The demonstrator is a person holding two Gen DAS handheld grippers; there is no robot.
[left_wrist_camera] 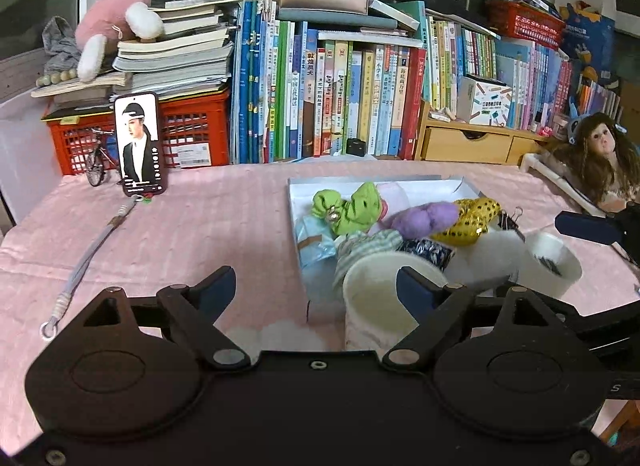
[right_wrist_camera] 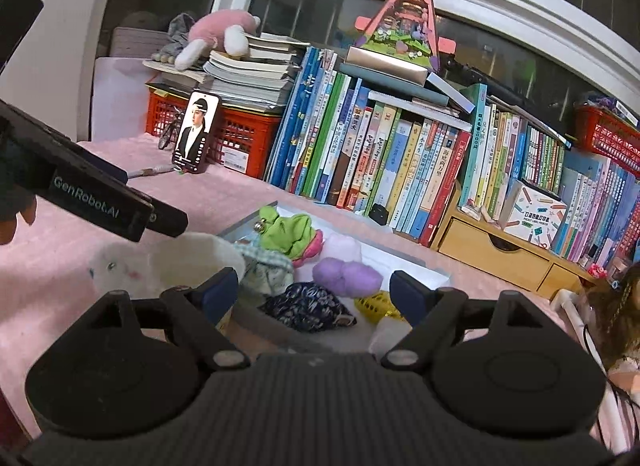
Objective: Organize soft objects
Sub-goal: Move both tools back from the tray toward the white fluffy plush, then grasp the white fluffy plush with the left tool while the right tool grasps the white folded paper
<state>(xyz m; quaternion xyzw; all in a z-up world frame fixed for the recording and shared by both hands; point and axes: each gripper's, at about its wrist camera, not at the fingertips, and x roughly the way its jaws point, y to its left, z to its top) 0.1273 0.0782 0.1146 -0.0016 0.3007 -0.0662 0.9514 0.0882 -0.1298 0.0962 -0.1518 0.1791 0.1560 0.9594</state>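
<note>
A shallow white tray (left_wrist_camera: 424, 185) on the pink tablecloth holds several soft items: a green plush (left_wrist_camera: 352, 207), a purple plush (left_wrist_camera: 424, 217), a yellow sequined pouch (left_wrist_camera: 470, 219), a dark floral pouch (left_wrist_camera: 428, 250) and a light blue item (left_wrist_camera: 314, 240). A white fuzzy cup-shaped holder (left_wrist_camera: 380, 298) stands at the tray's near edge. My left gripper (left_wrist_camera: 316, 286) is open, its right finger at the holder's rim. My right gripper (right_wrist_camera: 316, 290) is open above the tray (right_wrist_camera: 416, 262), over the floral pouch (right_wrist_camera: 308, 306), with the purple plush (right_wrist_camera: 346, 276), green plush (right_wrist_camera: 288, 234) and holder (right_wrist_camera: 192, 262) near.
A phone (left_wrist_camera: 138, 143) leans on a red crate (left_wrist_camera: 192, 133) with a toy bicycle (left_wrist_camera: 98, 161). A lanyard (left_wrist_camera: 88, 254) lies on the cloth at left. Rows of books (left_wrist_camera: 340, 97) line the back. A doll (left_wrist_camera: 600, 153) and a second white cup (left_wrist_camera: 552, 262) sit at right.
</note>
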